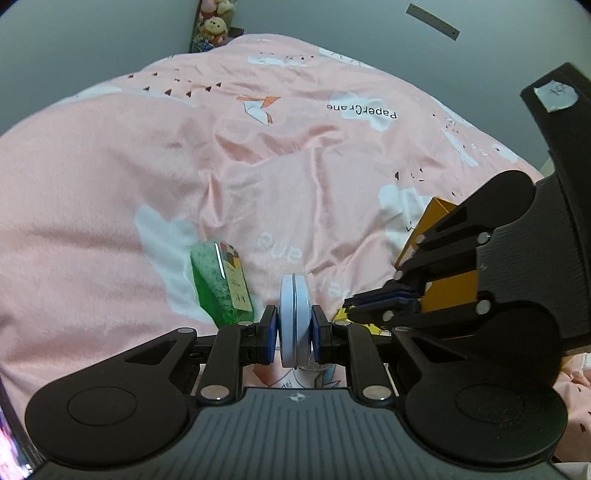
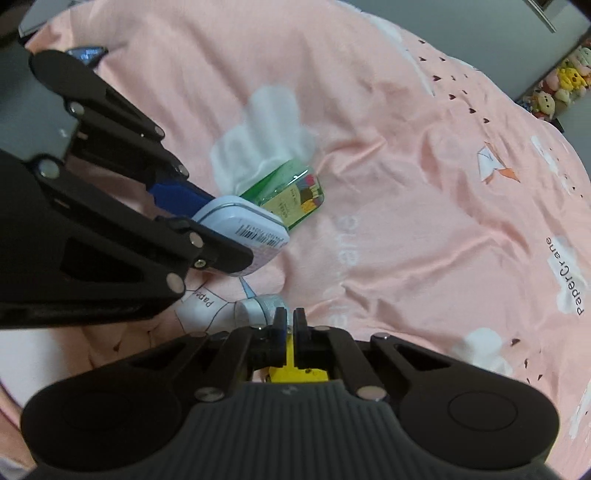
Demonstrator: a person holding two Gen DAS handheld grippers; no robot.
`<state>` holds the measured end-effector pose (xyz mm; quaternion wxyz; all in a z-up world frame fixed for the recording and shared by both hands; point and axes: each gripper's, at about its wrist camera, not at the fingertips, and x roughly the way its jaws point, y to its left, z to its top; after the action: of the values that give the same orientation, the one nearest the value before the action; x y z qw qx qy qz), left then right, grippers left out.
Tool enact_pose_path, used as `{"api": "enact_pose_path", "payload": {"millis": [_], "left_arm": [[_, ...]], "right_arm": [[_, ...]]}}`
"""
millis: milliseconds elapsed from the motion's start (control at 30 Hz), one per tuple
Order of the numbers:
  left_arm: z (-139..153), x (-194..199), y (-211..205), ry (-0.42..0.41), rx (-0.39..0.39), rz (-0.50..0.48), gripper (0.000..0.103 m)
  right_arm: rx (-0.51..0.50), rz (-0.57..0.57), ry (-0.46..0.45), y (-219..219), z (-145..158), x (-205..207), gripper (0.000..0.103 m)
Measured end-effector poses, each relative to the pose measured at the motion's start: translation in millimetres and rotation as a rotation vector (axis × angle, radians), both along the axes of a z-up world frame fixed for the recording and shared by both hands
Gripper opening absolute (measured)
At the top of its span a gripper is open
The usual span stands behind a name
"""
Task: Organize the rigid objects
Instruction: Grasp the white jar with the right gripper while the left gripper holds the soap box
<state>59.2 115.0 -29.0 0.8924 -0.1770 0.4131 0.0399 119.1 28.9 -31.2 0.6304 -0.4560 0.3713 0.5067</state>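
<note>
My left gripper (image 1: pixel 294 328) is shut on a pale blue flat tin (image 1: pixel 293 321), held on edge above the pink bedspread; the tin also shows in the right wrist view (image 2: pixel 243 229) between the left gripper's fingers. A green clear box with a printed label (image 1: pixel 221 280) lies on the bedspread just left of the tin, and it shows in the right wrist view (image 2: pixel 291 192). My right gripper (image 2: pixel 290 325) is shut on the edge of a yellow box (image 2: pixel 291 365), which shows in the left wrist view (image 1: pixel 443 258). A small white jar (image 2: pixel 258 308) lies just left of the right fingertips.
The pink bedspread (image 1: pixel 258 166) with white cloud prints fills both views. Plush toys (image 1: pixel 214 26) stand on a shelf at the far wall, and they show in the right wrist view (image 2: pixel 561 85). A dark screen (image 2: pixel 86 53) lies at the far left.
</note>
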Motion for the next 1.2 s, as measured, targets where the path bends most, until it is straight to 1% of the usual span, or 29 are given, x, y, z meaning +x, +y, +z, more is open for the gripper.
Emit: {"api": "enact_pose_path", "payload": {"millis": [67, 133, 167, 200, 333, 467, 533, 733, 767, 800, 933, 1033, 1200], "left_arm": [[0.1, -0.9, 2.3, 0.009, 0.022, 0.012, 0.020], [-1.8, -3.0, 6.4, 0.023, 0.021, 0.020, 0.020], [-3.4, -2.9, 8.4, 0.031, 0.012, 0.021, 0.020], [-4.6, -2.6, 9.3, 0.036, 0.006, 0.022, 0.020], [-9.0, -1.7, 8.3, 0.047, 0.020, 0.019, 0.020], [-17.0, -0.7, 7.3, 0.069, 0.032, 0.014, 0.020], [-20.3, -0.3, 7.4, 0.077, 0.028, 0.009, 0.020], [-24.0, 1.9, 9.2, 0.082, 0.018, 0.003, 0.020], [-23.8, 1.9, 8.9, 0.082, 0.018, 0.002, 0.020], [-23.8, 1.9, 8.5, 0.082, 0.018, 0.001, 0.020], [-21.7, 0.0, 9.0, 0.068, 0.014, 0.008, 0.020], [-15.8, -3.6, 7.0, 0.049, 0.021, 0.014, 0.020], [-0.5, -7.7, -1.1, 0.003, 0.032, 0.008, 0.020]], "right_arm": [[-0.001, -0.003, -0.002, -1.5, 2.5, -2.0, 0.005], [-0.020, 0.018, -0.001, -2.8, -3.5, -3.1, 0.015], [-0.033, 0.032, 0.005, -2.2, -7.2, -5.0, 0.031], [-0.046, 0.046, 0.010, -1.8, -10.7, -6.8, 0.040], [-0.104, 0.115, 0.025, 5.4, -31.4, -8.8, 0.042], [-0.147, 0.154, 0.033, 17.7, -45.5, -3.9, 0.044], [-0.159, 0.151, 0.041, 22.4, -50.2, -0.2, 0.044], [-0.174, 0.119, 0.107, 32.4, -64.6, 13.5, 0.043], [-0.176, 0.116, 0.109, 32.5, -65.9, 13.5, 0.038], [-0.177, 0.117, 0.108, 32.4, -66.0, 13.3, 0.037], [-0.157, 0.111, 0.097, 27.9, -57.2, 8.3, 0.037], [-0.107, 0.095, 0.096, 20.1, -40.5, 4.5, 0.037], [-0.026, 0.063, 0.048, 0.3, -7.5, 1.1, 0.037]]}}
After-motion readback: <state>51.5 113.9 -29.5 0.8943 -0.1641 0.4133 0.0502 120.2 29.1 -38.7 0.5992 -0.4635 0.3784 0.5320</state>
